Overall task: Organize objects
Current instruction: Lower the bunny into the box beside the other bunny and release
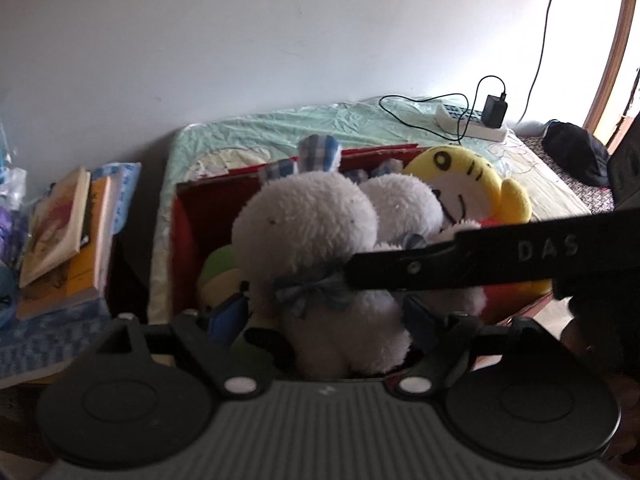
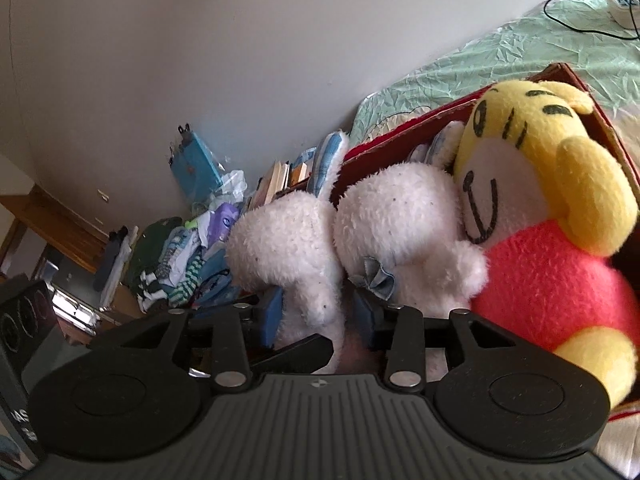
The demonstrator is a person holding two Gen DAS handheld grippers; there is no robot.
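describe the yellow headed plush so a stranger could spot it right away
Find the red box on the green-sheeted bed. The yellow-headed plush sits at its right end beside two white bunnies: the only one with black stripes and a pink-red body.

Both handheld grippers share one build: a grey ribbed housing behind the fingers, flanked by two round black discs. Black linkage arms with silver pivot pins lead forward to blue finger pads (image 1: 229, 312). The right gripper's (image 1: 460, 268) black bar carries white letters "DAS".
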